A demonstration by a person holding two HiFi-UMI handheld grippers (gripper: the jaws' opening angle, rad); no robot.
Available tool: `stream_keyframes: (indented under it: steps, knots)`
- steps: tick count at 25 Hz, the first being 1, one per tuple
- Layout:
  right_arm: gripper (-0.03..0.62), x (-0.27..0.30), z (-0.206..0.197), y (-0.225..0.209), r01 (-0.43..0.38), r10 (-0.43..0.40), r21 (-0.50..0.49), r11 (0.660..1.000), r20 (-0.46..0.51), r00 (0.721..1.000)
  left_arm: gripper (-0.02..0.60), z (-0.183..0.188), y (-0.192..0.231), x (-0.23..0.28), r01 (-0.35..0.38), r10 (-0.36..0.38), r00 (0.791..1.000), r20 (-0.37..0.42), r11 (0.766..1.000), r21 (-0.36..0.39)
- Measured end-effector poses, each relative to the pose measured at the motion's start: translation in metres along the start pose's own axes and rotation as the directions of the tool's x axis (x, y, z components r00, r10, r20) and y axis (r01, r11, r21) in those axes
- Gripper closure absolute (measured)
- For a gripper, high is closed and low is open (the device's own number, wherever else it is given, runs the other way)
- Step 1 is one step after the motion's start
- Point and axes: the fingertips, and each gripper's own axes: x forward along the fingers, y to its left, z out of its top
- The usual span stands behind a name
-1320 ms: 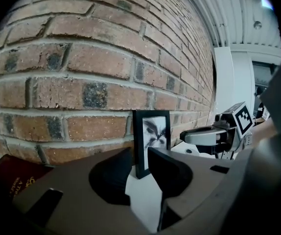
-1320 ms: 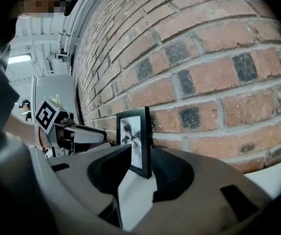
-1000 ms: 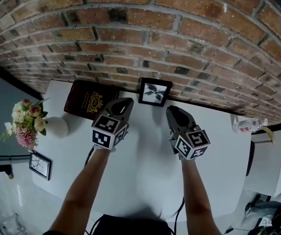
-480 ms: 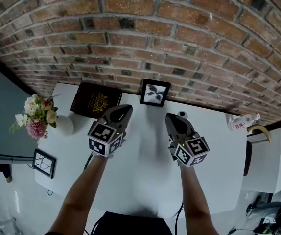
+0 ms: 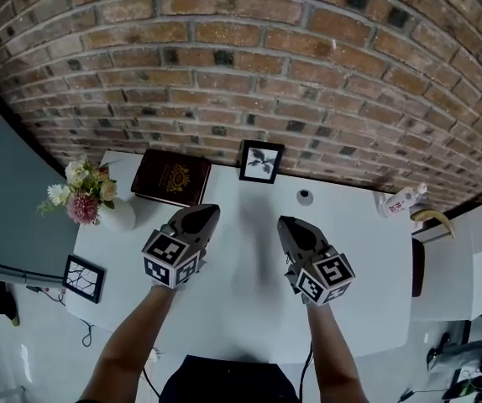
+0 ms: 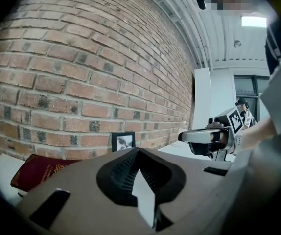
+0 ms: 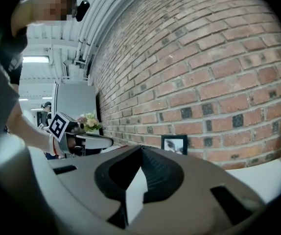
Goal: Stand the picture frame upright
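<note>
A small black picture frame [image 5: 261,161] with a leaf print stands upright against the brick wall at the back of the white table [image 5: 249,309]. It also shows far ahead as the picture frame [image 6: 123,141] in the left gripper view and the picture frame [image 7: 175,144] in the right gripper view. My left gripper [image 5: 208,211] hovers over the table, well short of the frame, shut and empty. My right gripper [image 5: 284,223] hangs beside it, also shut with nothing between its jaws.
A dark red book [image 5: 172,177] lies at the back left. A white vase of flowers [image 5: 98,201] stands at the left edge, a second black frame [image 5: 83,278] below it. A small round object [image 5: 305,196] and a bottle [image 5: 399,201] sit at the back right.
Both grippers have drawn back from the picture frame toward me and risen. The frame stays upright against the wall.
</note>
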Motion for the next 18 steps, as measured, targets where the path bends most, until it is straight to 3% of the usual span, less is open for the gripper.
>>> stream_keyframes:
  steps: [8,18]
  knots:
    - [0.591,-0.059,0.007,0.05,0.014,-0.014,0.0,1.0,0.015,1.0,0.581,0.007,-0.033,-0.063,0.028,-0.027,0.999,0.034,0.999,-0.018]
    - [0.591,-0.13,0.006,0.093,0.055,-0.055,-0.018,0.998,0.043,0.998,0.583,0.013,-0.063,-0.13,-0.002,0.005,0.993,0.12,1.0,-0.023]
